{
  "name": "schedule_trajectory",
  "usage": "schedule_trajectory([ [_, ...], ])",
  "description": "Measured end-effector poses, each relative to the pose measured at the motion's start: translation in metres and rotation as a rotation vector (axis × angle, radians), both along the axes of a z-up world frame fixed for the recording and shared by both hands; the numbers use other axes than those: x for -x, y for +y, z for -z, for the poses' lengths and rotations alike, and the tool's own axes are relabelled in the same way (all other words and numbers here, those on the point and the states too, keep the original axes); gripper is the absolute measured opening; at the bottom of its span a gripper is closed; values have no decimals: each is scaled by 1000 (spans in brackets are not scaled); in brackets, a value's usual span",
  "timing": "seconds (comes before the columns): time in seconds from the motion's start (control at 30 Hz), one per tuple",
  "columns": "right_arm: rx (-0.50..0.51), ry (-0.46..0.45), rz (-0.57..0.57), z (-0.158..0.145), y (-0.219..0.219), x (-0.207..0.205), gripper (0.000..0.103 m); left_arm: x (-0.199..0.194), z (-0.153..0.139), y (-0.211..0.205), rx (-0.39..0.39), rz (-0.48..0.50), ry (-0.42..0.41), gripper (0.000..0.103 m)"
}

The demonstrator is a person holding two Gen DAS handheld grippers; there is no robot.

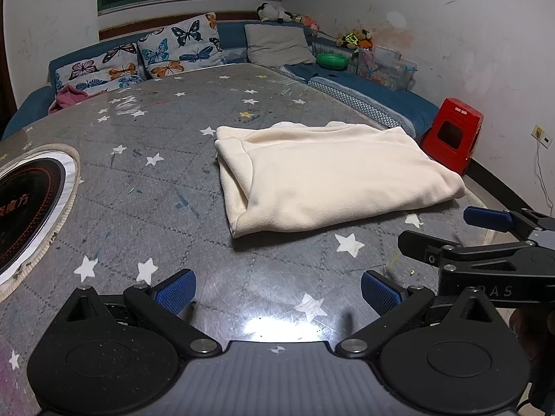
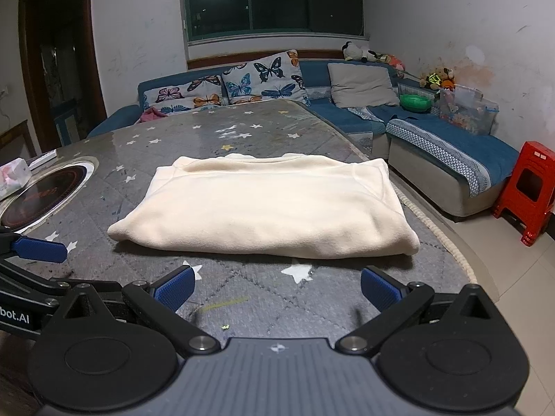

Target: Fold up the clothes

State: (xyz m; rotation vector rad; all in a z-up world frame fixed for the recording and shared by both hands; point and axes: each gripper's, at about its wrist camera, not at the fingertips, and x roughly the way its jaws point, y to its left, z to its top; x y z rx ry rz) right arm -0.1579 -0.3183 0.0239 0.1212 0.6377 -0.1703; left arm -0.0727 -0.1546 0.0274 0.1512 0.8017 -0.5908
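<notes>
Left gripper [image 1: 278,293]: released, empty, above table [image 1: 145,187].
Right gripper [image 2: 276,291]: released, empty.
Garment [image 2: 267,204]: folded, on table, just ahead of both grippers.
Hidden: garment's inner layers.

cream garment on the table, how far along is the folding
Done: the cream garment lies folded into a compact rectangle on the star-patterned table. In hand: nothing; the left hand-held gripper and right hand-held gripper are open, short of it. Left: perhaps one more fold, hard to say.
</notes>
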Motion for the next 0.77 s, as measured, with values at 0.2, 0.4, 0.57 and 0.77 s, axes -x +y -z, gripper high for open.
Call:
schedule_trajectory([
  [0.2, -5, 0, -2, 1, -1, -1, 103, -2, 1, -1, -3, -2, 4, 103],
  [0.4, -12, 2, -2, 2, -2, -2, 103, -3, 1, -2, -4, -3, 6, 103],
  [0.57, -10, 2, -5, 2, -1, -2, 103, -3, 1, -2, -2, -4, 4, 103],
  [0.77, -9, -2, -8, 1, -1, -2, 103, -3, 1, -2, -1, -5, 2, 103],
])
